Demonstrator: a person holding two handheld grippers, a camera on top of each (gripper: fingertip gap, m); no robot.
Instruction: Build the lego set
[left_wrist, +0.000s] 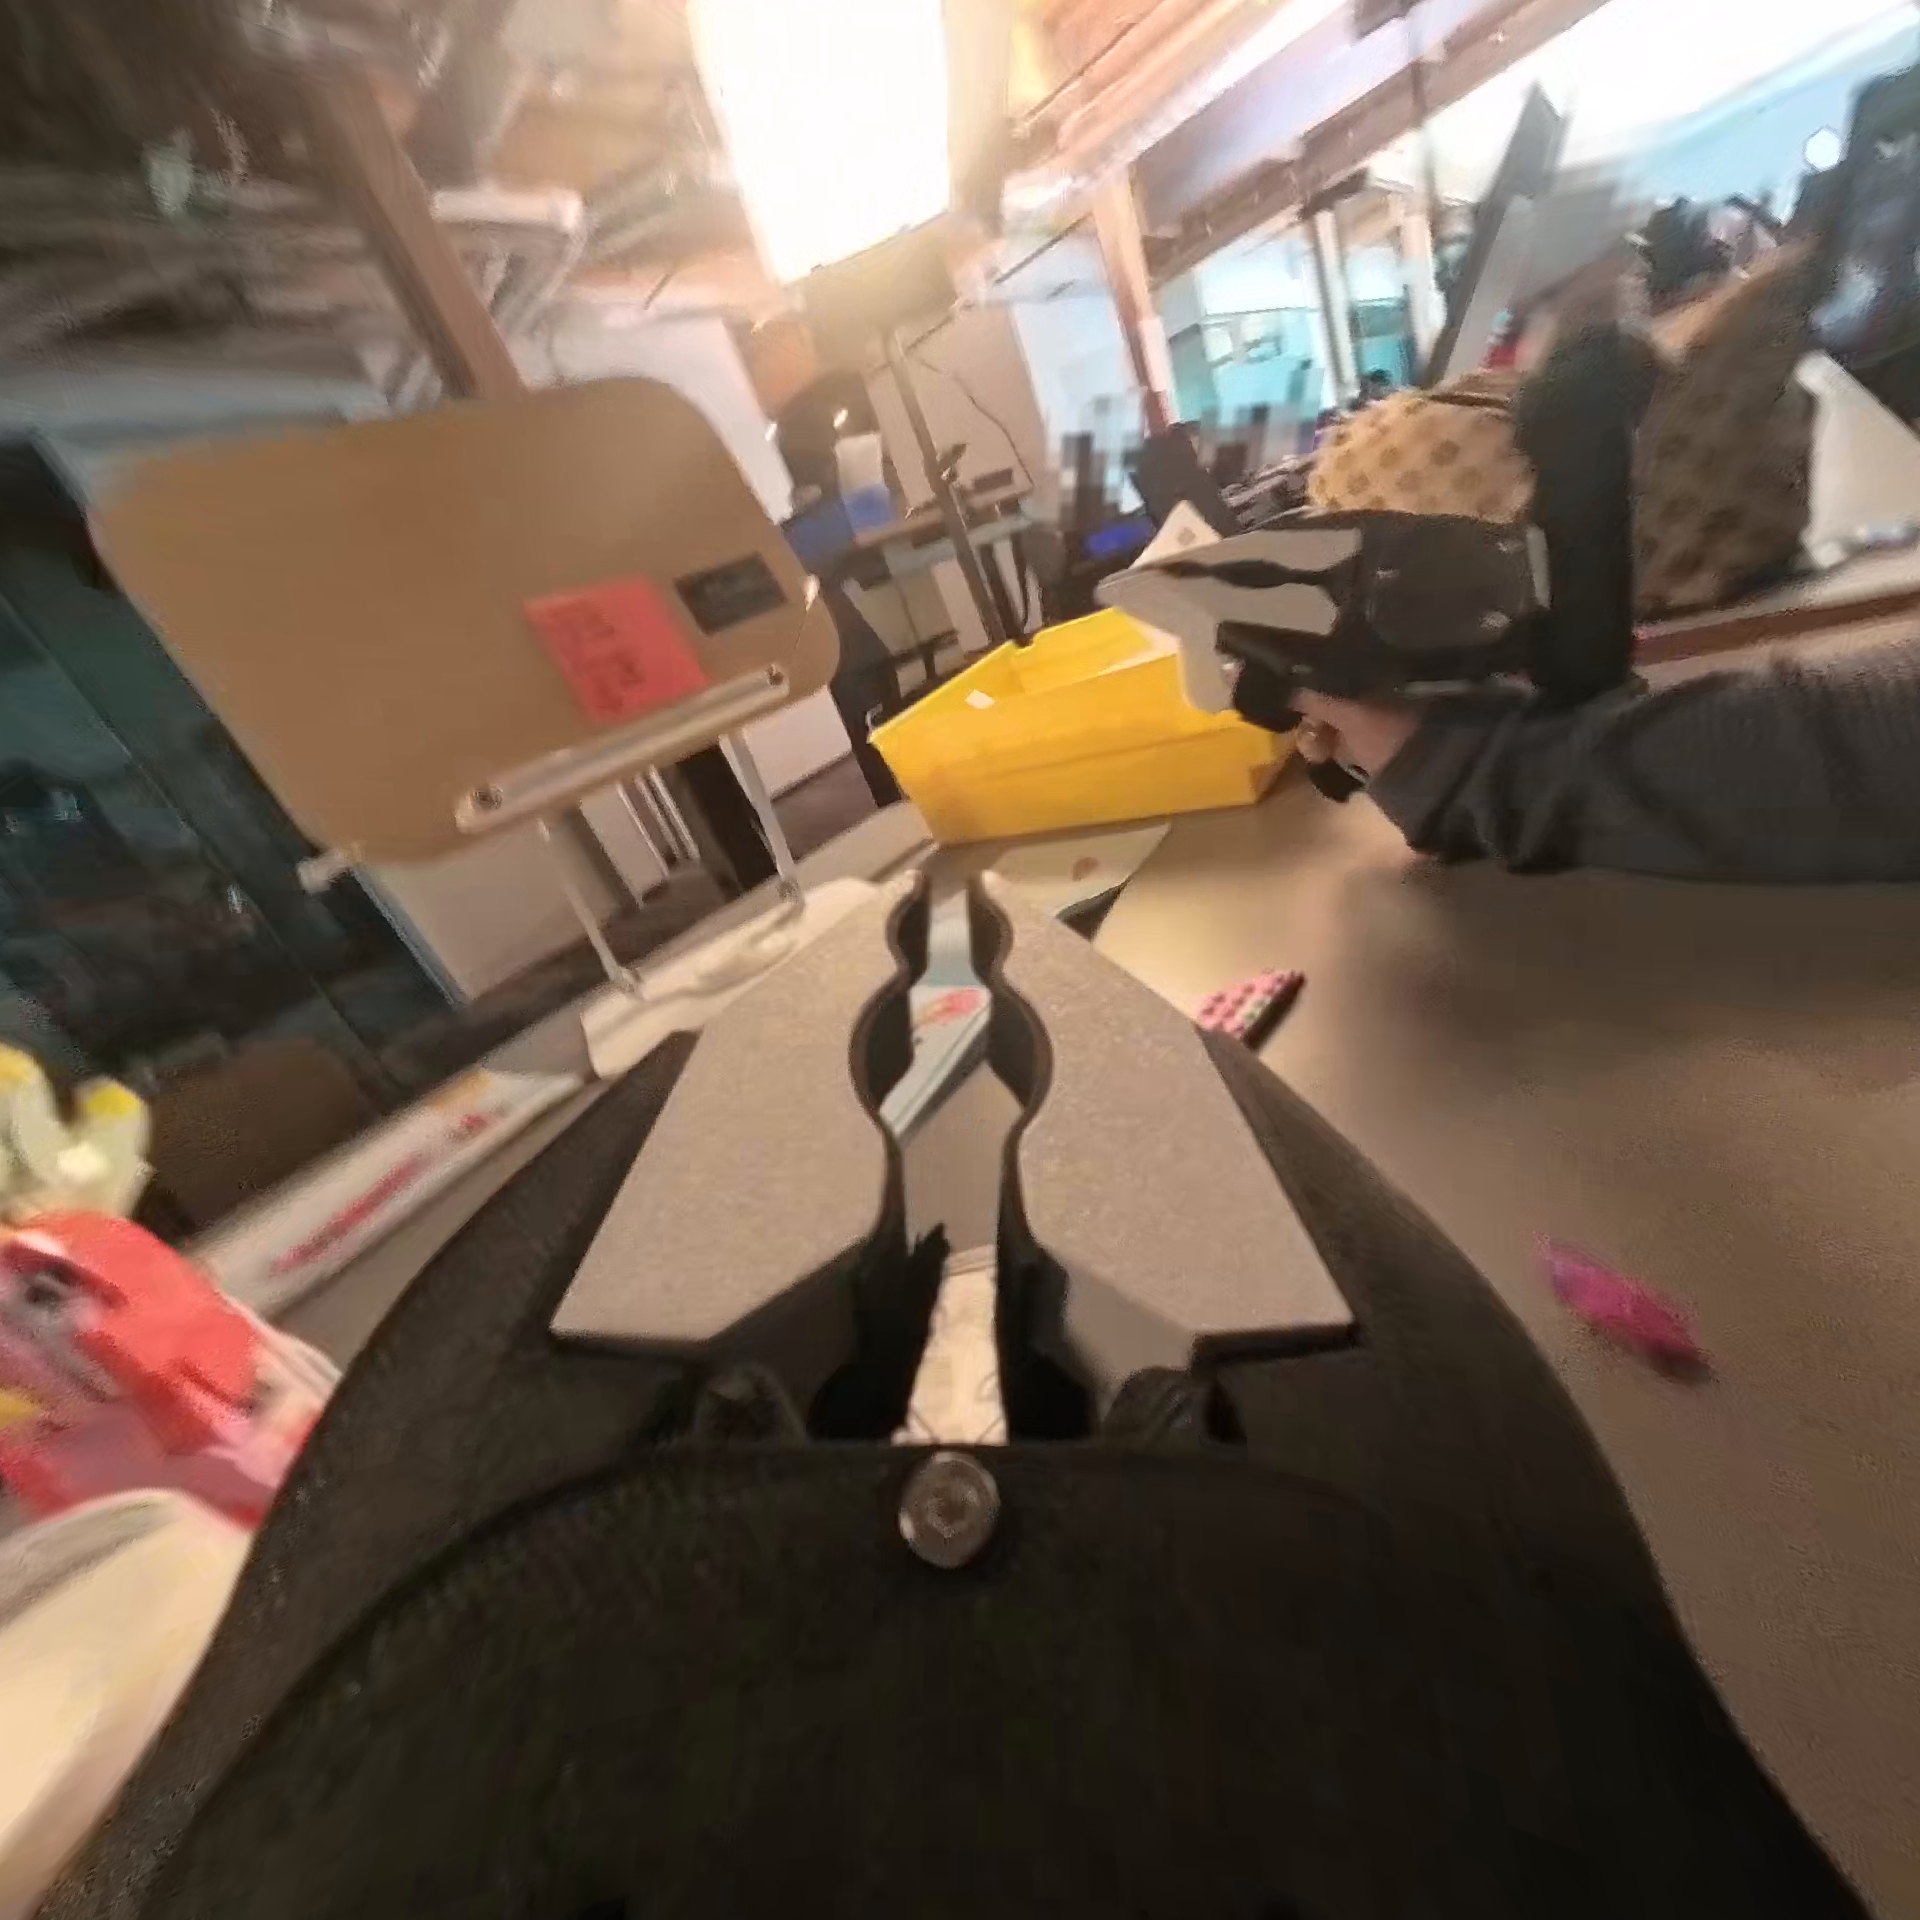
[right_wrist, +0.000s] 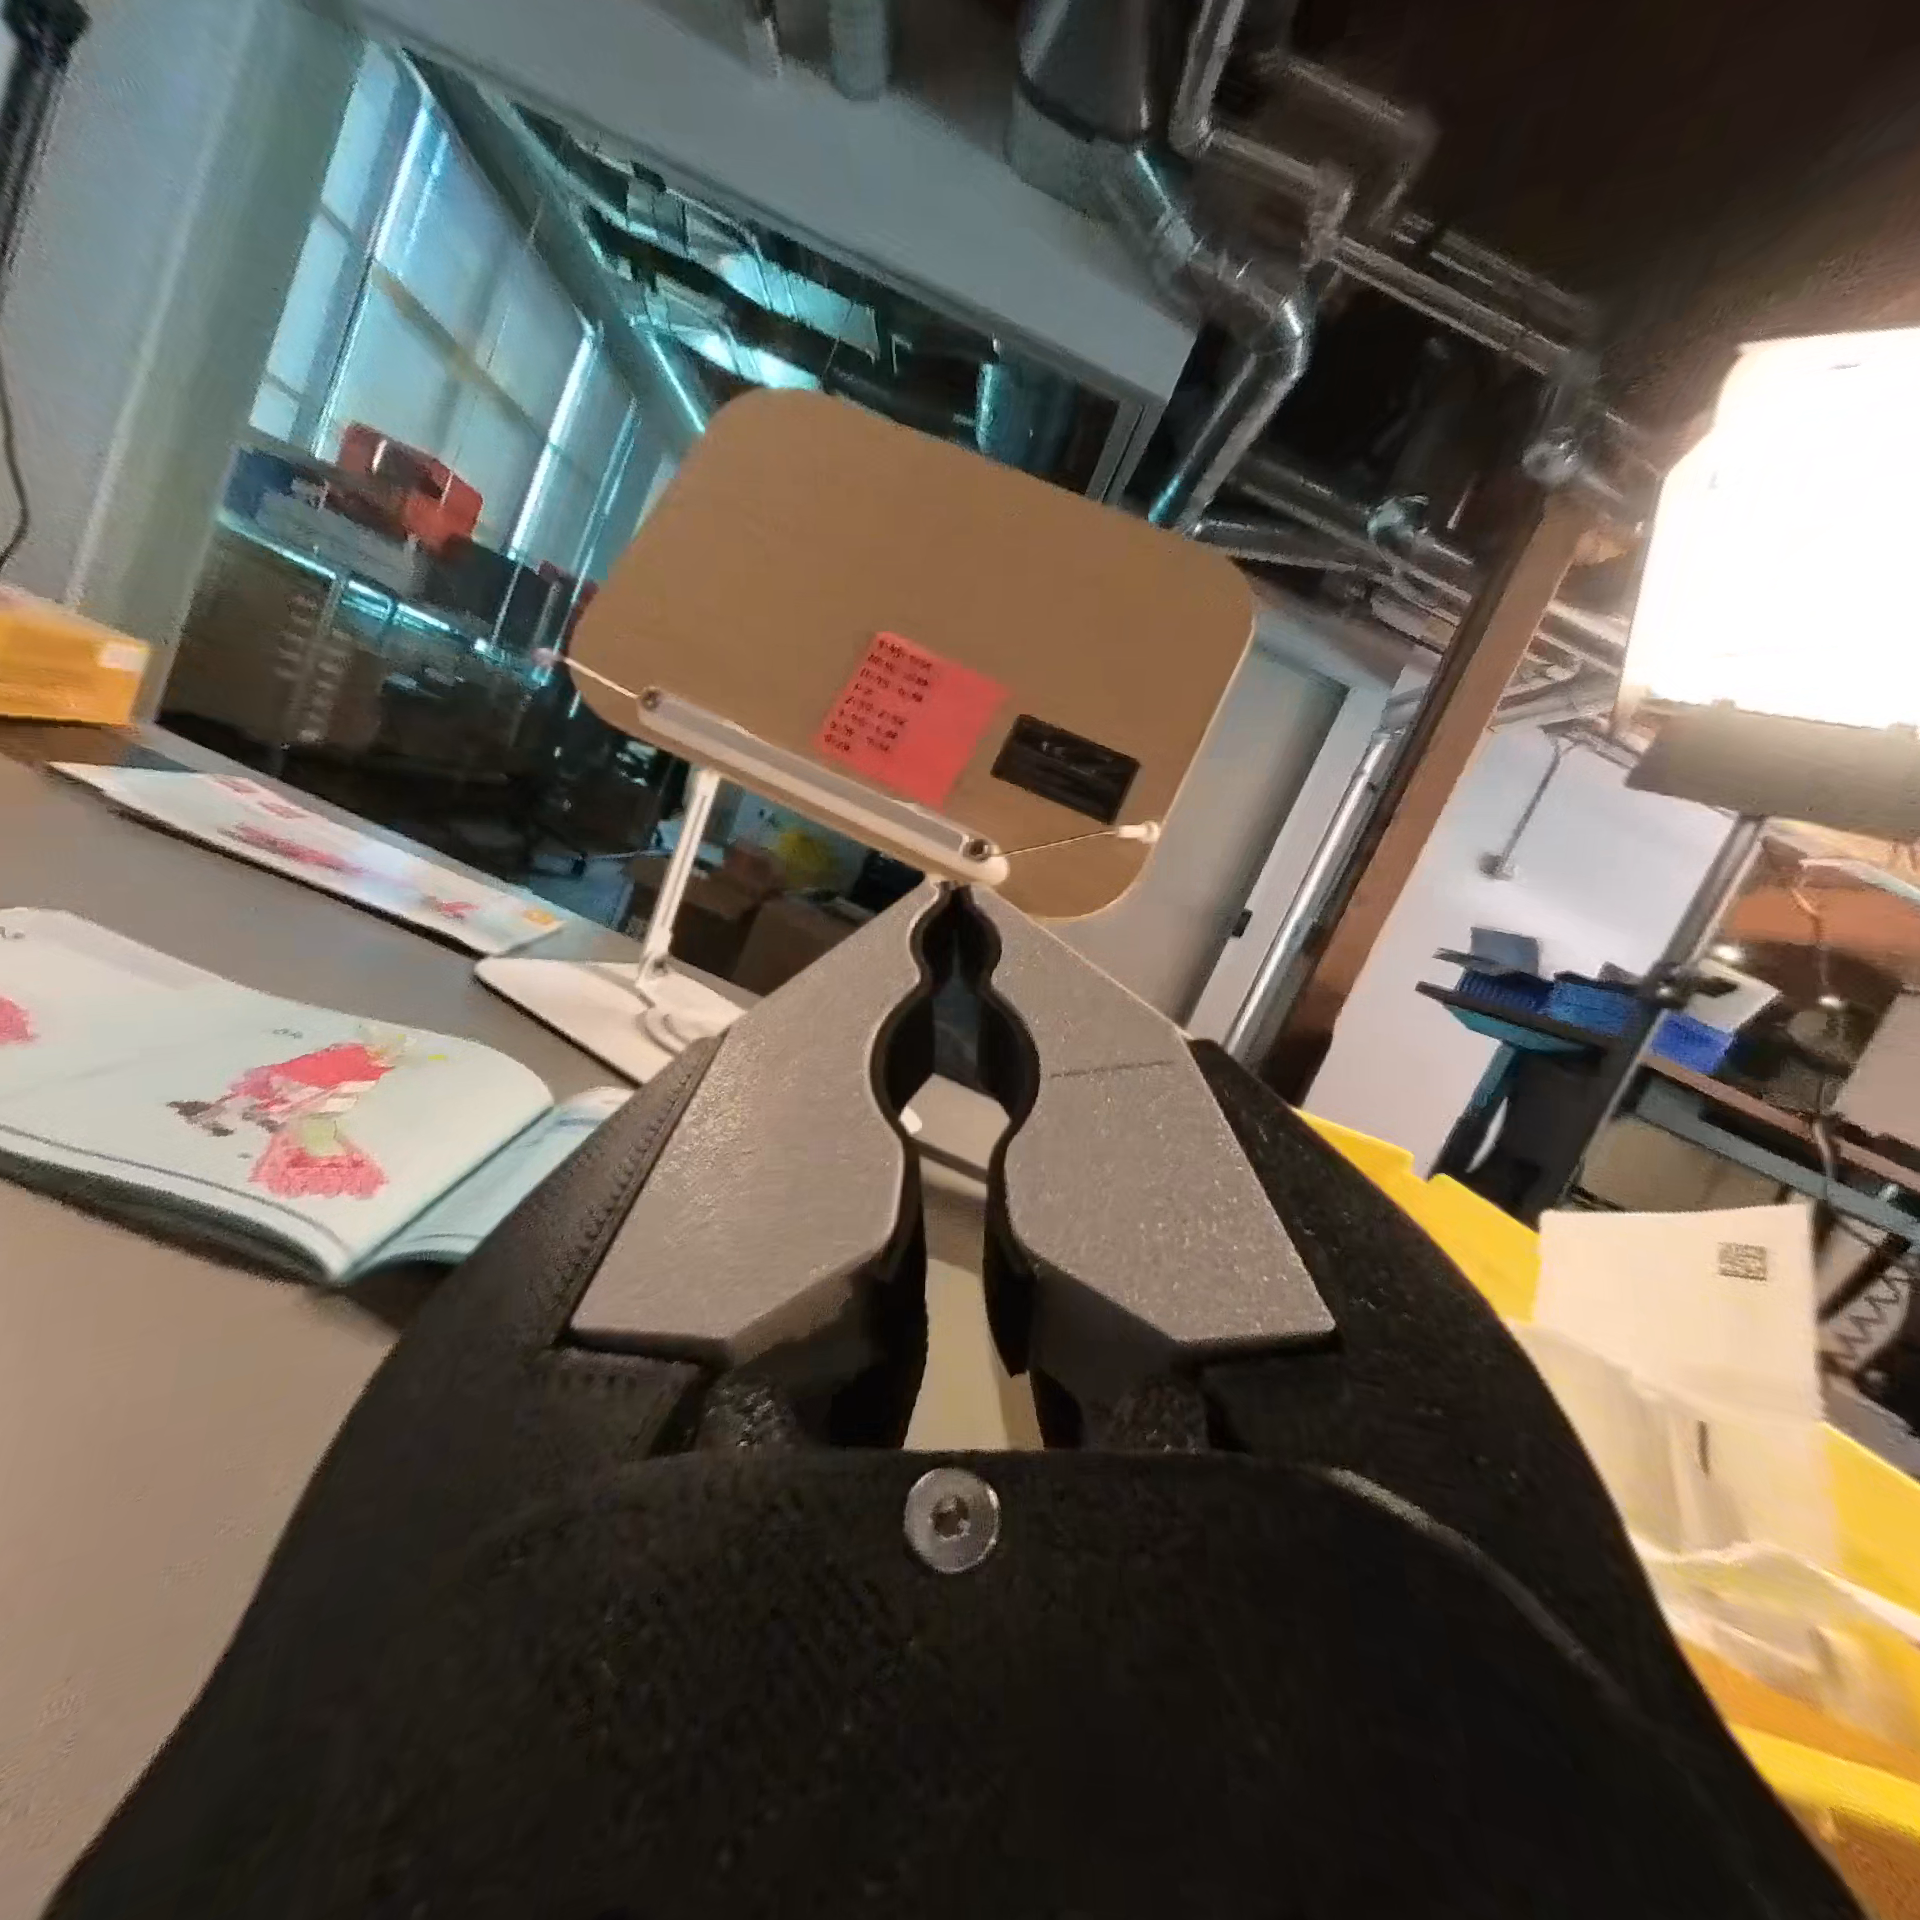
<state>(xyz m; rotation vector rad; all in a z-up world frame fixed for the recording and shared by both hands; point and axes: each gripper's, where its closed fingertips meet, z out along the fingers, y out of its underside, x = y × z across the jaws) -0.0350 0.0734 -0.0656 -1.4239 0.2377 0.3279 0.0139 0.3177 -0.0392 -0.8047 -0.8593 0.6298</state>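
In the left wrist view my left gripper (left_wrist: 951, 888) hangs low over the table with only a narrow gap between its fingertips and nothing between them. A pink lego plate (left_wrist: 1247, 1003) lies on the table just right of it, and a blurred magenta piece (left_wrist: 1621, 1311) lies nearer on the right. A red lego build (left_wrist: 114, 1351) sits at the left edge. My right gripper (right_wrist: 951, 914) has its tips together with nothing showing between them. It also shows in the left wrist view (left_wrist: 1195, 613), held over the yellow bin (left_wrist: 1070, 748).
A tan board on a white stand (right_wrist: 914, 665) stands ahead of both grippers. An open instruction booklet (right_wrist: 260, 1091) and a second one (right_wrist: 312, 842) lie on the table to the left. The yellow bin (right_wrist: 1829, 1538) holds white paper bags (right_wrist: 1662, 1382). The blurred magenta piece (left_wrist: 1621, 1311) lies around 15 cm away from my left fingertips. The left tips stand about 20 cm off the red lego build (left_wrist: 114, 1351).
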